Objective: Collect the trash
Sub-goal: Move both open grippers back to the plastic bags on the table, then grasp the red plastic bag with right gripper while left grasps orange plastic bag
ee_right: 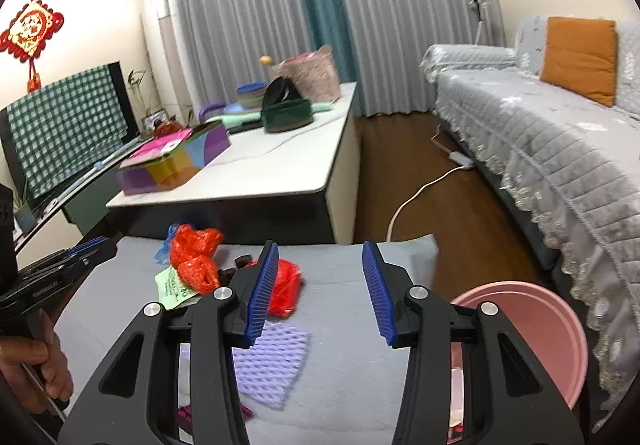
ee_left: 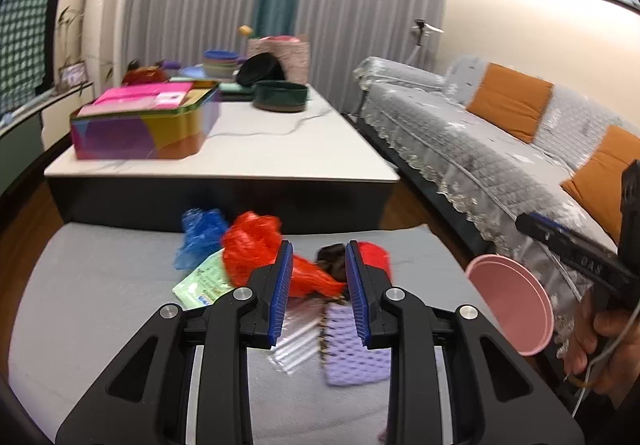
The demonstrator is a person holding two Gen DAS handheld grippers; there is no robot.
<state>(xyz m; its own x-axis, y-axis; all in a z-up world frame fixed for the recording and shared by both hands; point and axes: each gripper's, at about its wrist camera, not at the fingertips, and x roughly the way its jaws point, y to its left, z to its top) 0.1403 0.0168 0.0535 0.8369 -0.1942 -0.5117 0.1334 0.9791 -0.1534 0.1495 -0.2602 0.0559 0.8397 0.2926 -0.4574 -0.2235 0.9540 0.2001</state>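
Left tongs (ee_left: 318, 285), right tongs (ee_right: 326, 293) agape

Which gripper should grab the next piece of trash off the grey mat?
Left. The left gripper is open right over the red plastic bag; the right gripper sits nearer the pink bin.

Ahead of the left gripper (ee_left: 318, 293), an orange bag (ee_left: 256, 249) and purple foam net (ee_left: 352, 345) crowd the grey mat (ee_left: 100, 305). Bare mat lies ahead of the right gripper (ee_right: 320, 293); a pink bin (ee_right: 540, 333) stands right of it.
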